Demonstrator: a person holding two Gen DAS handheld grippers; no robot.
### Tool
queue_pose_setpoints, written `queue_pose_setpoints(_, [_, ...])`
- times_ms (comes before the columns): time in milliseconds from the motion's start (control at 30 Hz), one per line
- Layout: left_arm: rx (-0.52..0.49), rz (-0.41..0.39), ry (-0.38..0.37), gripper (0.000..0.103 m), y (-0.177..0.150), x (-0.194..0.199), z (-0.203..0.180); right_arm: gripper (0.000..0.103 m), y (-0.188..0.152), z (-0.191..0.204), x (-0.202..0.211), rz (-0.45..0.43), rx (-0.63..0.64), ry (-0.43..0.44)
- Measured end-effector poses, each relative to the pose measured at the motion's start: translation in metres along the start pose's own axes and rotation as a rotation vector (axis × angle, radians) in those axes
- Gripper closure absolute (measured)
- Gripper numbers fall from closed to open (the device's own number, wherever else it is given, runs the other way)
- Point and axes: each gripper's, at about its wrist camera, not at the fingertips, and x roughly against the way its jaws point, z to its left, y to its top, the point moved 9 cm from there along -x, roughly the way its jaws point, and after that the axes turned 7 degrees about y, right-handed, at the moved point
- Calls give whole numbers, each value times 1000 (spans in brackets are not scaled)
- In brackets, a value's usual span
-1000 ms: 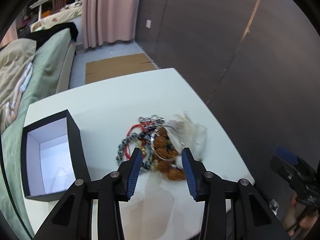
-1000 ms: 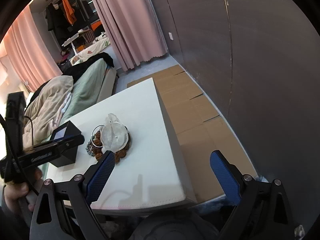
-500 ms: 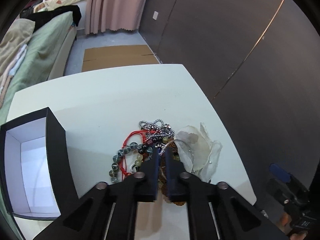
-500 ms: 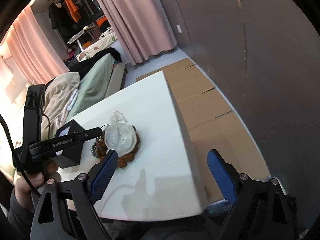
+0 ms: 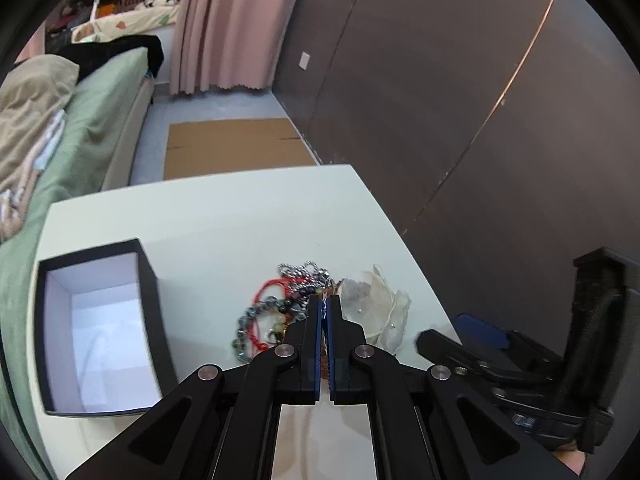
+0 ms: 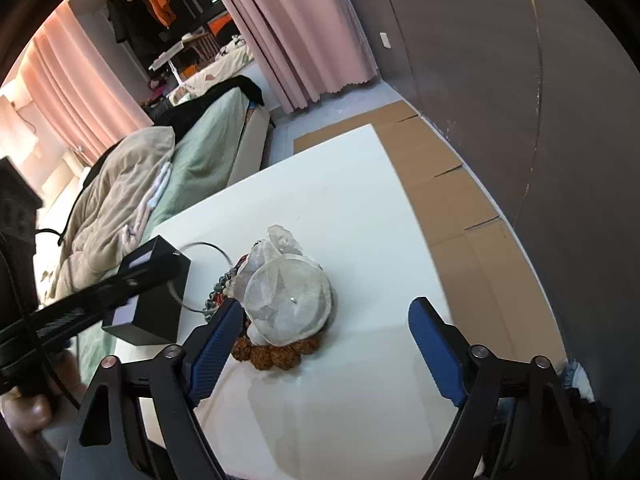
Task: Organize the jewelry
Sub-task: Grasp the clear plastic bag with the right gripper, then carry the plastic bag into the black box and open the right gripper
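Note:
A pile of jewelry (image 5: 280, 312) lies on the white table (image 5: 224, 220): dark beaded bracelets, a red cord, a silver chain (image 5: 304, 270) and a brown bead bracelet (image 6: 276, 356) under a sheer white pouch (image 6: 288, 304). My left gripper (image 5: 325, 304) is shut on a thin silver bangle (image 6: 200, 246), which hangs lifted beside the black box in the right wrist view. The open black box (image 5: 96, 328) with a white inside stands left of the pile. My right gripper (image 6: 324, 320) is open and empty, its fingers on either side of the pouch, near the table's front.
A bed (image 5: 72, 120) with green and beige bedding runs along the left. Flattened cardboard (image 5: 232, 146) lies on the floor beyond the table. A dark wall (image 5: 460, 100) stands on the right, pink curtains (image 5: 228, 24) behind. The table's right edge (image 6: 416, 216) is near the pile.
My left gripper closed on the pile, then pulled up and back with the silver bangle. My right gripper moved in toward the pouch, still open.

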Motion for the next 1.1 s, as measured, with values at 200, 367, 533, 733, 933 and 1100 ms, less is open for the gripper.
queue_pose_setpoints(200, [23, -42, 12, 102, 8, 21, 17, 18, 9, 7, -18, 18, 8, -11])
queue_pose_setpoints(367, [41, -74, 20, 102, 13, 37, 33, 60, 11, 10, -45, 83, 21, -42])
queue_pose_setpoints(533, [57, -101, 17, 102, 17, 54, 52, 97, 12, 19, -42, 93, 36, -42])
queue_pose_setpoints(733, [78, -132, 14, 102, 21, 72, 81, 98, 26, 48, -28, 58, 93, -43])
queue_pose_setpoints(933, [97, -161, 28, 102, 24, 94, 114, 98, 38, 90, -25, 41, 142, -16])
queue_pose_setpoints(1100, [114, -171, 35, 102, 25, 106, 137, 98, 48, 131, -29, 33, 181, 10])
